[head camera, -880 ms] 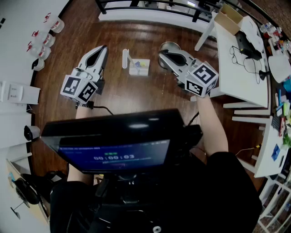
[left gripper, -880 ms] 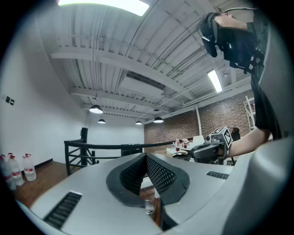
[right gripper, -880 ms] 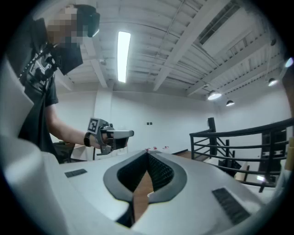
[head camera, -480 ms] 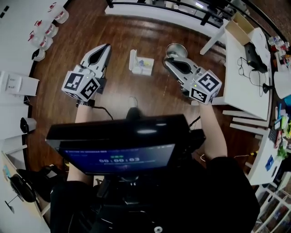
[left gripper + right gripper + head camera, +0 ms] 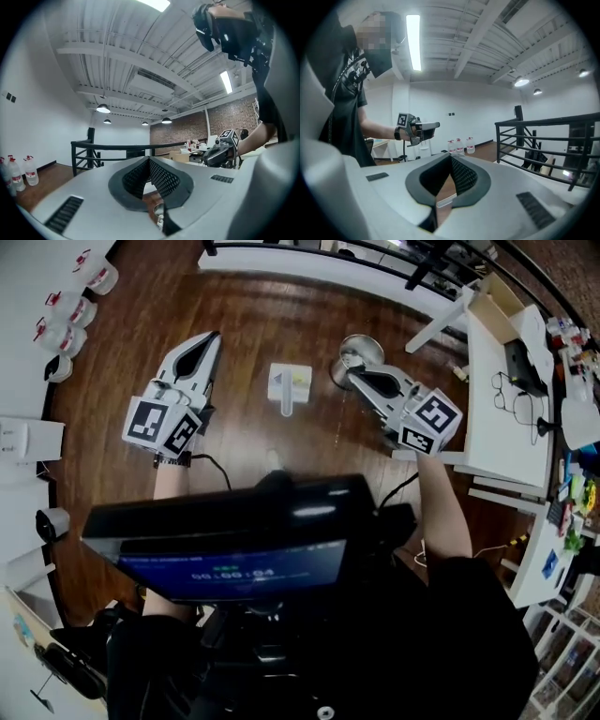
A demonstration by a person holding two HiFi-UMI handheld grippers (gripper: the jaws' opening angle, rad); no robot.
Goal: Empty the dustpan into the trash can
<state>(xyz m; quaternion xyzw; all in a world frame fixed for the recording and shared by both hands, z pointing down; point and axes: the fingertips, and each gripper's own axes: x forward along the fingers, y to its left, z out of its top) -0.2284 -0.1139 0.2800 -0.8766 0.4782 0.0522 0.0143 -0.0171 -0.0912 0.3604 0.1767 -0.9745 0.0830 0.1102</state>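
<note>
In the head view a white dustpan (image 5: 289,382) with small coloured scraps in it stands on the wooden floor, its white handle (image 5: 288,406) pointing towards me. To its right is a round silver trash can (image 5: 362,350), partly covered by my right gripper (image 5: 353,374). That gripper is held above the floor beside the can, shut with nothing in it. My left gripper (image 5: 210,337) hangs left of the dustpan, also shut and empty. In the left gripper view the black pads (image 5: 157,176) meet, and in the right gripper view the pads (image 5: 459,176) meet too.
A white desk (image 5: 497,381) with glasses and boxes stands at the right. Water bottles (image 5: 70,310) line the left wall. A black railing (image 5: 309,254) runs across the far side. A dark screen (image 5: 234,540) on my chest hides the near floor.
The head view has shifted, so the dustpan's handle now shows below the pan instead of at its left. Both grippers stay shut and hover in much the same places.
</note>
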